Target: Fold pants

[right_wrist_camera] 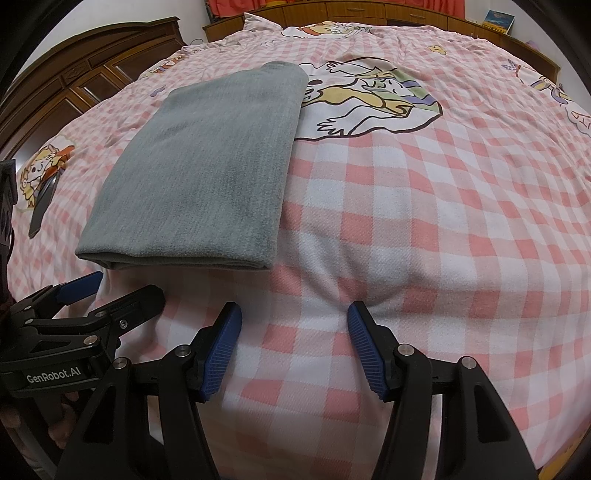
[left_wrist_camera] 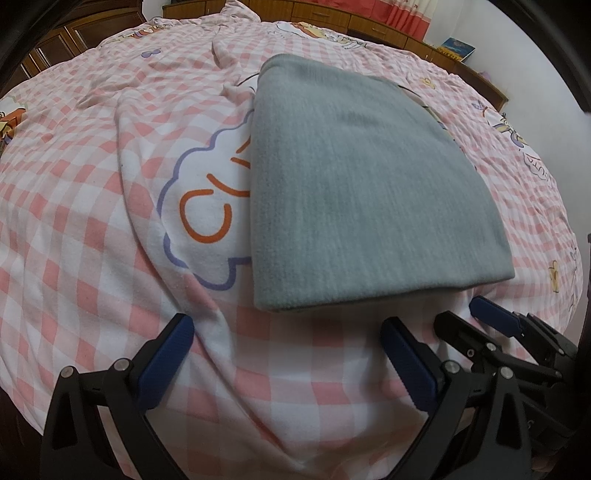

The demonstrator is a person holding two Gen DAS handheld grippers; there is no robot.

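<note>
Fingers of the left gripper and right gripper stand apart, empty, near the folded pants.

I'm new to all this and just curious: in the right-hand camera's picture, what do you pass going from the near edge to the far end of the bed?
Right gripper, open over the checked bedcover → folded grey pants → cartoon print → wooden headboard.
</note>
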